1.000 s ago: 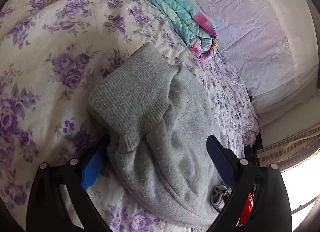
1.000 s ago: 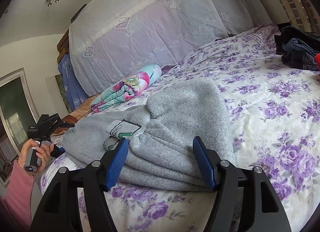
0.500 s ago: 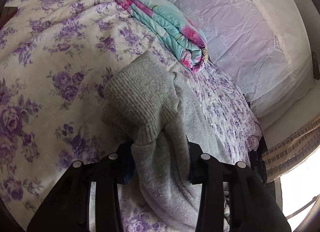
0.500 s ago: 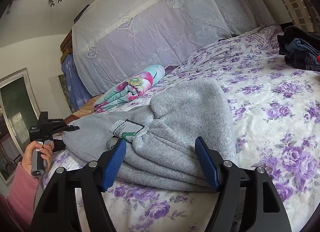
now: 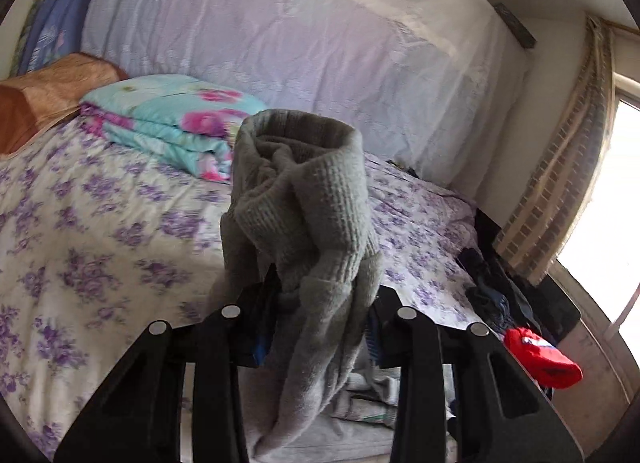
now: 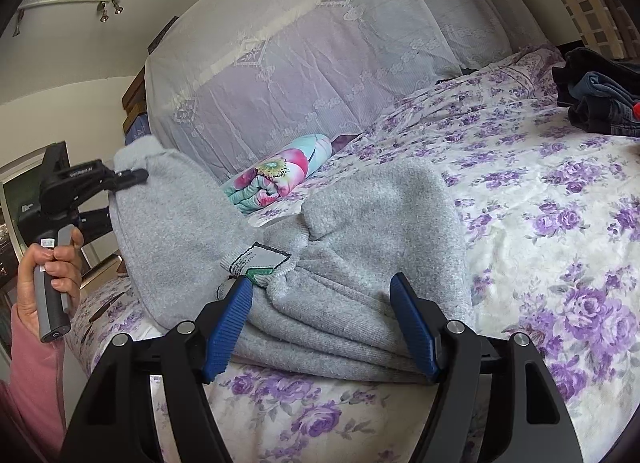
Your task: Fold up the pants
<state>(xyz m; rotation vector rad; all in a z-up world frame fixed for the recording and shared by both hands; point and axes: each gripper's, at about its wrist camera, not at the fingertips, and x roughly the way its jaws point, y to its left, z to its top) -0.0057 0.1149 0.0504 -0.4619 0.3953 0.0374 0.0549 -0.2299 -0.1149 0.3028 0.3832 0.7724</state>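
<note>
Grey knit pants [image 6: 372,231] lie partly folded on the floral bed, a care label [image 6: 260,259] showing near the waistband. My left gripper [image 5: 320,315] is shut on the ribbed cuff end of the pants [image 5: 304,199] and holds it lifted above the bed; it also shows in the right wrist view [image 6: 132,177] at the far left, with the grey cloth hanging from it. My right gripper [image 6: 328,323] is open, its blue pads either side of the folded edge of the pants, low over the bed.
A folded turquoise floral quilt [image 5: 168,119] lies by the lace-covered headboard [image 6: 320,75]. A brown pillow [image 5: 44,95] sits at the far left. Dark clothes [image 6: 596,99] and a red item [image 5: 540,359] are piled at the bed's right side. A curtained window [image 5: 560,191] is to the right.
My left gripper closed on the cuff end of the pants and raised it off the bed. My right gripper stayed open and almost still at the folded edge.
</note>
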